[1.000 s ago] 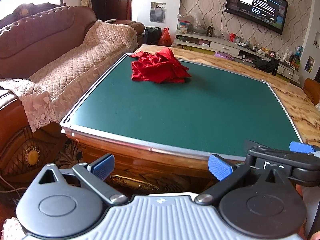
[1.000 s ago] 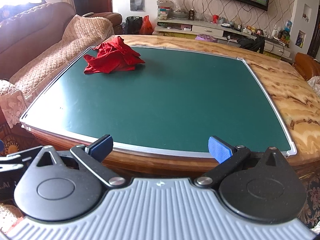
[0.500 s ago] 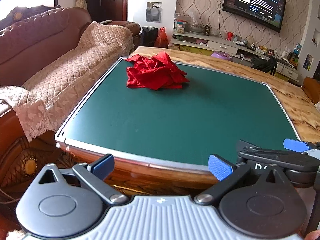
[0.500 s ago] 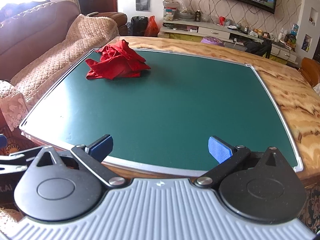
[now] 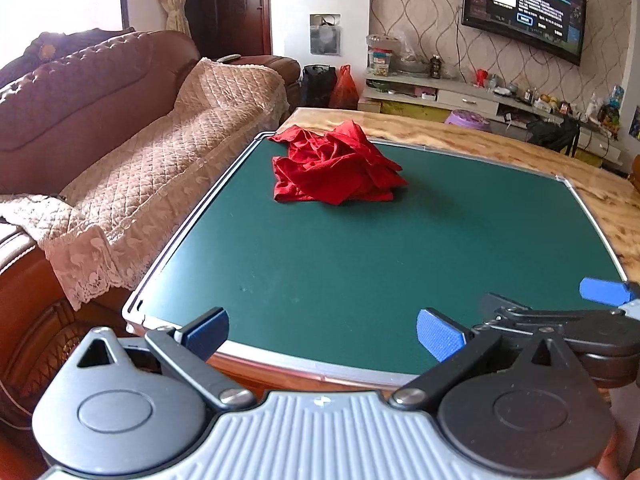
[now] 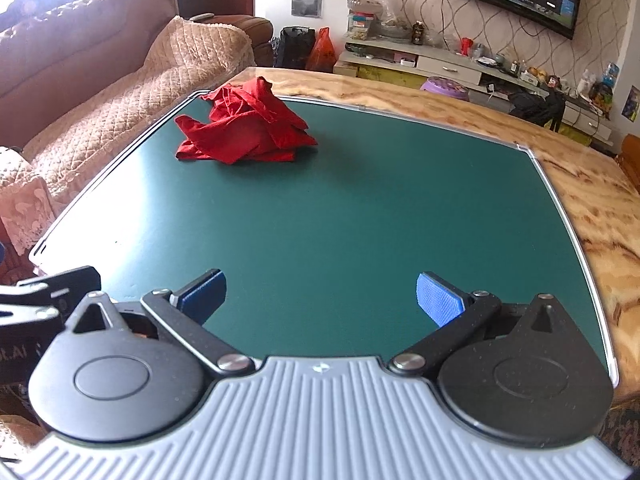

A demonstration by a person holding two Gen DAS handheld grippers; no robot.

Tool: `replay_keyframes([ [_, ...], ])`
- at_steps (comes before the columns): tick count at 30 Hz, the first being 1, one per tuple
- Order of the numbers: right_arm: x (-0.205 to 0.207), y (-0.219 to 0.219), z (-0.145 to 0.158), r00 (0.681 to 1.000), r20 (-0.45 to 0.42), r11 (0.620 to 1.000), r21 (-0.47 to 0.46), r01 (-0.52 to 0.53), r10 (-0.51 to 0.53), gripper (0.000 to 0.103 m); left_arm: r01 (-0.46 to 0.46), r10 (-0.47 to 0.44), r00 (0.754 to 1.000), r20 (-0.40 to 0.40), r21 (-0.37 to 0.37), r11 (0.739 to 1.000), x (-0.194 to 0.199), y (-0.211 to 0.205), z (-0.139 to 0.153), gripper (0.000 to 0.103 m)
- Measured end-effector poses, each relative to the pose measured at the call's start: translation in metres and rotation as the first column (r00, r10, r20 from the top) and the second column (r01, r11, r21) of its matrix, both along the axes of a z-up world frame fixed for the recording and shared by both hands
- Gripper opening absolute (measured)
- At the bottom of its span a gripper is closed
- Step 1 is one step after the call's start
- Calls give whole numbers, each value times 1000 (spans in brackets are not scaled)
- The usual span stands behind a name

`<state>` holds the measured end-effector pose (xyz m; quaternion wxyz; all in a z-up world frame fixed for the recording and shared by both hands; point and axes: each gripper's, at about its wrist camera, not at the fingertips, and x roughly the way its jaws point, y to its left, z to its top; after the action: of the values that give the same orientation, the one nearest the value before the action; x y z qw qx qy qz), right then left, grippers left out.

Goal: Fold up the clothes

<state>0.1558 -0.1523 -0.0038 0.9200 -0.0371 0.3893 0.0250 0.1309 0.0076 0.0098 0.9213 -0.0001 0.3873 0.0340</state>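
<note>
Green mat (image 5: 360, 264), crumpled red garment (image 5: 336, 166) far-left; both claws (image 5: 322, 330) (image 6: 320, 296) released, level at near edge.

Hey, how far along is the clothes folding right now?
Nothing looks done yet: the red garment lies crumpled in a heap at the far left corner of the green mat. Nothing is in hand: the left gripper and right gripper both hover at the near edge, jaws open and empty. Left to do: reach it, spread it flat, then fold.
</note>
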Motion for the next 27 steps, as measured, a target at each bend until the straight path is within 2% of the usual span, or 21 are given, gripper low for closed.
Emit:
replay_keyframes([
  [23,54,3,-19,999,18,999,-13,-31,31,103,-30,30,999,-9,1,1000,54,7,-33,103],
  [27,64,6,-25,999,19,999,-30,-37,37,103,-44,44,999,-32,-9,999,64,10,-39,103],
])
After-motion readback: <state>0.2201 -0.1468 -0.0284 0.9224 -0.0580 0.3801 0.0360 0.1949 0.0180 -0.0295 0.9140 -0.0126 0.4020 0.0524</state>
